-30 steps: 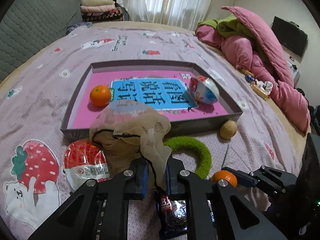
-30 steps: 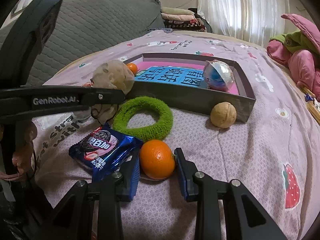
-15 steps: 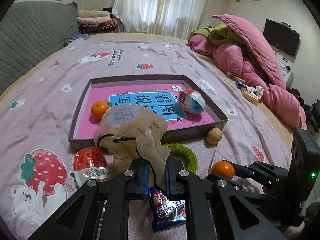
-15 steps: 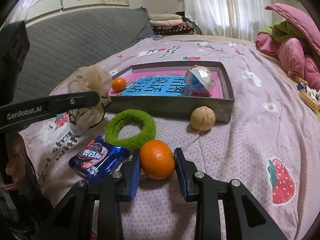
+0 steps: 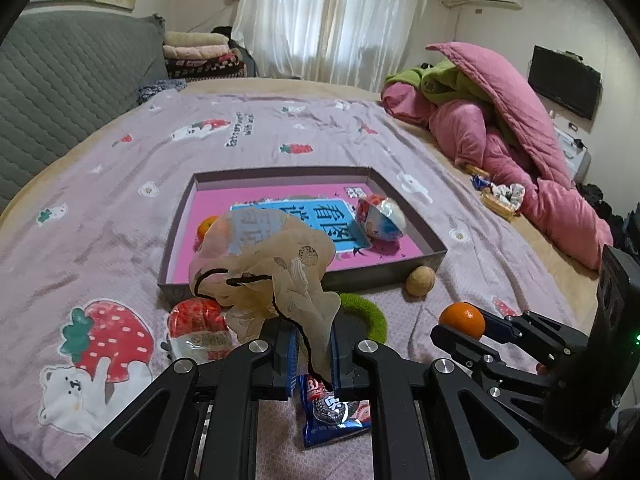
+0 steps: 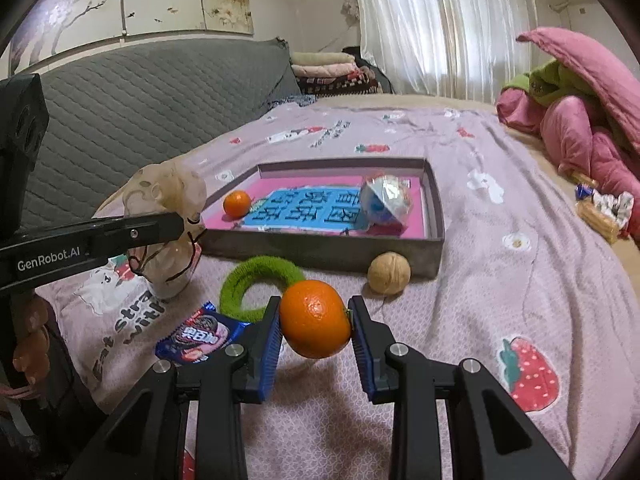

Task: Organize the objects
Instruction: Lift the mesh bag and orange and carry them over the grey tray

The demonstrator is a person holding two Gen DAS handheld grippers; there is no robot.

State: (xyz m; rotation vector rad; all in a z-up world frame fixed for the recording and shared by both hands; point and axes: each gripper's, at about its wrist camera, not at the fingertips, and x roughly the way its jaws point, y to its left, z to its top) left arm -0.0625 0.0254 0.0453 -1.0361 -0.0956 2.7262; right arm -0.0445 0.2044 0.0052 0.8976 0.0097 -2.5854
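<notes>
My left gripper is shut on a beige sheer stocking and holds it above the bedspread, in front of the grey tray. It also shows in the right wrist view. My right gripper is shut on an orange, lifted off the bed; the orange also shows in the left wrist view. The tray holds a second orange and a blue-white wrapped ball.
On the bed lie a green fuzzy ring, a walnut, a blue cookie packet and a red-white sealed cup. Pink quilts are heaped at the right. A grey headboard stands at the left.
Both grippers have risen and pulled back from the tray. The orange has left the bedspread in my right gripper. The stocking hangs higher in my left gripper.
</notes>
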